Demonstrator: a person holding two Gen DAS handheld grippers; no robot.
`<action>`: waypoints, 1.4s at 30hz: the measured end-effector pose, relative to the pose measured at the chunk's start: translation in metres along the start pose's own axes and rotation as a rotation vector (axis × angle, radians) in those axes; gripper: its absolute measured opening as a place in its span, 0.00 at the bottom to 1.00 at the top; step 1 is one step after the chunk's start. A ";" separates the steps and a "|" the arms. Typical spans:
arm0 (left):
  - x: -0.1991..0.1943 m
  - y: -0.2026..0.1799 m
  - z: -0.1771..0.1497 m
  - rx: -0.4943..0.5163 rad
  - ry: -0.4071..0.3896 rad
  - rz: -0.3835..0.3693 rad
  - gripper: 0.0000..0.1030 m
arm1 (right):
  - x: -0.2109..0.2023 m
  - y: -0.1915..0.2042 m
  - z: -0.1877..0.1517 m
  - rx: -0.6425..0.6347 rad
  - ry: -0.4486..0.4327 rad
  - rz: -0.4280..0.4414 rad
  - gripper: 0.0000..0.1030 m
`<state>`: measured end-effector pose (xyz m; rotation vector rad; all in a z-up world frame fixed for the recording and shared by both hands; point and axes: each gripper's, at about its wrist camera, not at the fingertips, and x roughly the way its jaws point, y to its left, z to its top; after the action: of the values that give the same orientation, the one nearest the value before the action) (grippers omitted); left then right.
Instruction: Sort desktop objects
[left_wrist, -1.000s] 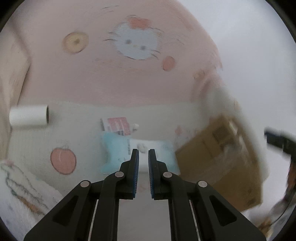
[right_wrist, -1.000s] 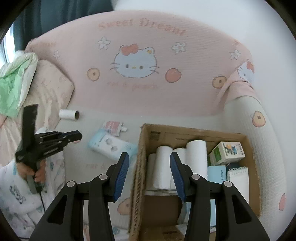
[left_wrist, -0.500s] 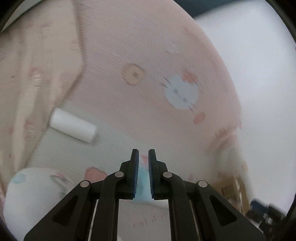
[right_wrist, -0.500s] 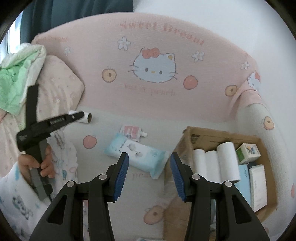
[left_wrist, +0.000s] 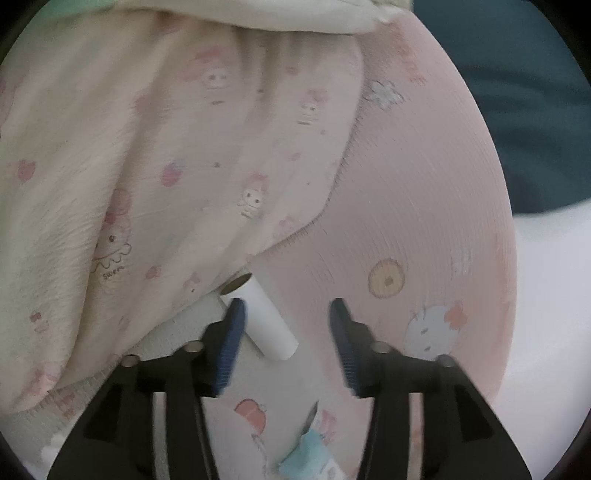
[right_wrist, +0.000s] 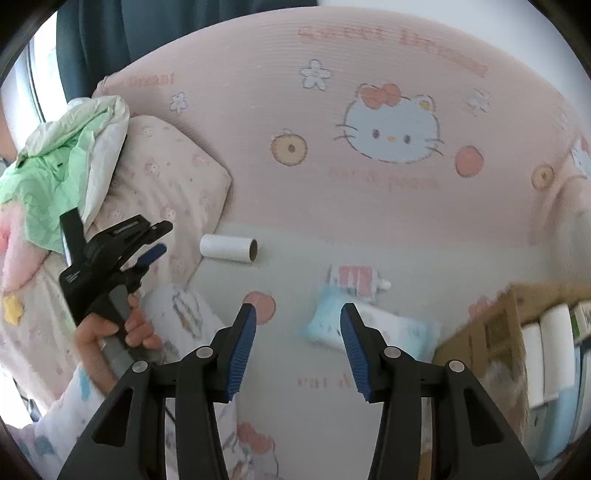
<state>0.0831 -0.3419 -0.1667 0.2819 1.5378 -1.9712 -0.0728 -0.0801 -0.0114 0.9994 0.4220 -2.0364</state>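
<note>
Left tool (left_wrist: 284, 314), jaws just sprung wide, empty, aimed at white cardboard-cored paper roll (left_wrist: 264, 321) beside the pink patterned pillow (left_wrist: 184, 147); right tool (right_wrist: 297, 332) half open, empty.

Left gripper (left_wrist: 286, 314) tilted downward, jaws spread wide after just opening, blue pads (left_wrist: 231, 343) well apart, nothing pressed between them. Seen from the right wrist view, left gripper (right_wrist: 159, 240) pointing toward the right of the picture, gripped by the handle in the left hand (right_wrist: 110, 332), fingers curled round the grip, patterned sleeve (right_wrist: 74, 398) reaching to the wrist. Right gripper (right_wrist: 297, 314) angled steeply down, jaws partly spread and just opened a little further, blue pads (right_wrist: 242, 347) apart with nothing between them. Both grippers slightly blurred.
</note>
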 end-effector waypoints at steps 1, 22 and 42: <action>0.003 0.001 0.001 -0.016 0.002 -0.009 0.63 | 0.004 0.001 0.004 -0.001 0.002 0.001 0.49; 0.076 0.009 0.020 -0.158 0.126 -0.003 0.67 | 0.183 0.027 0.051 0.036 0.285 0.122 0.63; 0.117 0.009 0.025 -0.171 0.235 0.152 0.64 | 0.252 0.044 0.075 -0.025 0.362 0.176 0.63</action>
<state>0.0010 -0.4053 -0.2274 0.5582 1.7646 -1.7255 -0.1665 -0.2825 -0.1568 1.3466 0.5256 -1.6917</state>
